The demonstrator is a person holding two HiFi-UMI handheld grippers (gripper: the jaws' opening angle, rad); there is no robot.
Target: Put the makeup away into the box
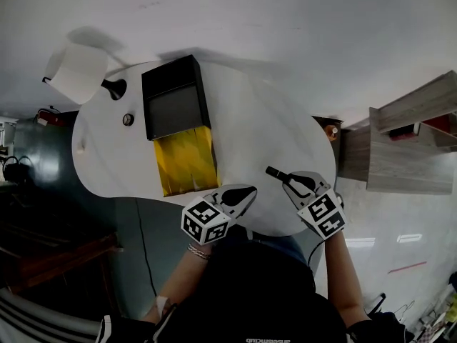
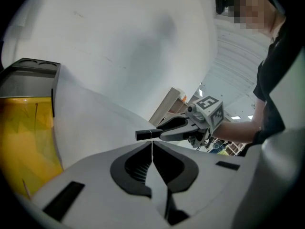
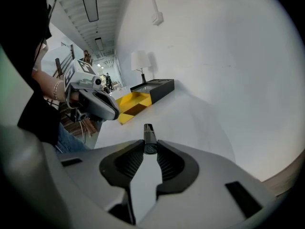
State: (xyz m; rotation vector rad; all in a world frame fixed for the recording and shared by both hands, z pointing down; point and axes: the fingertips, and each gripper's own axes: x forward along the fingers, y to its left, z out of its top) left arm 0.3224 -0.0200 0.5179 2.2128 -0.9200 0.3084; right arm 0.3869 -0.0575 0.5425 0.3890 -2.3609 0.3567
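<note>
Bottom centre of head view: left gripper (image 1: 246,191) shut, empty. Just right of it, right gripper (image 1: 289,179) clamped on end of slim black makeup tube (image 1: 275,172), over white table (image 1: 264,113). Prob light, stiff, smooth, so slippery; better gripped mid-barrel. Box (image 1: 175,106) w/ yellow tray upper left-centre, well apart.
</note>
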